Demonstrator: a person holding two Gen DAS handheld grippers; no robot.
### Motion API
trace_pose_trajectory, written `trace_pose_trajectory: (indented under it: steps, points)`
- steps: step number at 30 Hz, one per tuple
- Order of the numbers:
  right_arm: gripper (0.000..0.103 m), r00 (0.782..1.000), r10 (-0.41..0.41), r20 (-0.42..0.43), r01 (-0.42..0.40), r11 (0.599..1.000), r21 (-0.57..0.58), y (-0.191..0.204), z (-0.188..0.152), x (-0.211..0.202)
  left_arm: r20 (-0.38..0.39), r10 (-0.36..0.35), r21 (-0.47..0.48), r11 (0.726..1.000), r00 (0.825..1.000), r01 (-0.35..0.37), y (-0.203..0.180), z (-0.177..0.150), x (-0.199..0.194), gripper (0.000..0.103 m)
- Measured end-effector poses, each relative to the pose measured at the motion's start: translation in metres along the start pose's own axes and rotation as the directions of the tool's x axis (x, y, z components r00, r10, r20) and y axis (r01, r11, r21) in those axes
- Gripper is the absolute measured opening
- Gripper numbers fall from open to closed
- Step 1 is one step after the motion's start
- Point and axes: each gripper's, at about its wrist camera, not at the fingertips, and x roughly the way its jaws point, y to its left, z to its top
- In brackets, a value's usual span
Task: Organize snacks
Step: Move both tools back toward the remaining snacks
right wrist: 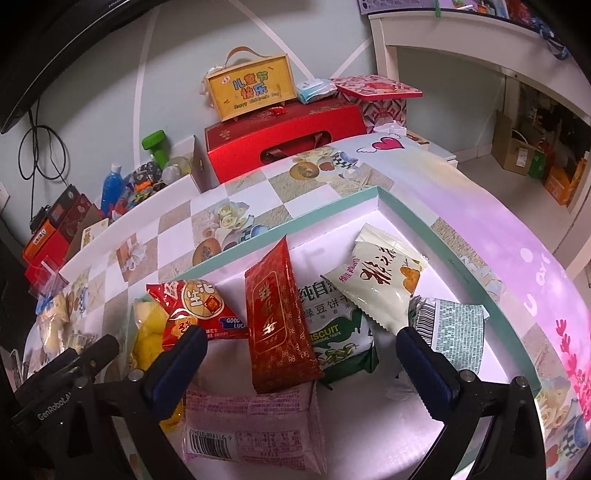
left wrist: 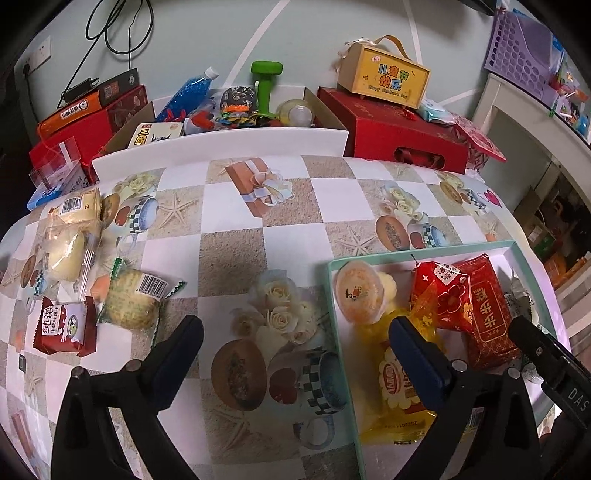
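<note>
A shallow teal-rimmed box (left wrist: 421, 254) (right wrist: 295, 218) sits on the patterned table and holds several snack packets: a long red packet (right wrist: 279, 325) (left wrist: 487, 314), a cream packet (right wrist: 388, 280), a green biscuit packet (right wrist: 340, 339), a pink packet (right wrist: 251, 424), a jelly cup (left wrist: 360, 295). My right gripper (right wrist: 301, 343) is open and empty over the box. My left gripper (left wrist: 295, 332) is open and empty above the table, left of the box. Loose snacks lie at the table's left: a green-edged cake packet (left wrist: 133, 299), a small red packet (left wrist: 66, 326), a pale bun packet (left wrist: 70, 247).
Red gift boxes (left wrist: 399, 136) and a yellow carry box (left wrist: 384, 77) stand along the back wall. A cardboard tray of toys, a blue bottle (left wrist: 188, 92) and a green dumbbell (left wrist: 266, 85) sit behind a white ledge. White shelving (right wrist: 461, 33) stands to the right.
</note>
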Motion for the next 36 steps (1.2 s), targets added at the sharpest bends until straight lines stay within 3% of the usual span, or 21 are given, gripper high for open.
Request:
trace_pose_trajectory:
  steps: [10,17,28,36]
  points:
    - [0.103,0.999,0.024,0.027,-0.024,1.000,-0.005,0.009,0.002,-0.009,-0.015,0.030,0.002,1.000,0.999,-0.030,0.008,-0.005,-0.007,0.100]
    - [0.103,0.996,0.062,0.056,-0.059,0.997,-0.050,0.036,0.003,-0.018,-0.032,0.056,-0.020,0.998,0.998,-0.057,0.028,-0.011,-0.015,0.100]
    - [0.103,0.993,0.109,0.039,-0.102,0.983,-0.155,0.094,-0.011,-0.018,0.007,0.109,-0.130,0.986,0.994,-0.107,0.089,-0.015,-0.044,0.100]
    - [0.103,0.980,0.196,0.017,-0.190,0.965,-0.180,0.137,-0.024,-0.018,0.010,0.153,-0.225,0.963,0.988,-0.147,0.142,-0.027,-0.058,0.100]
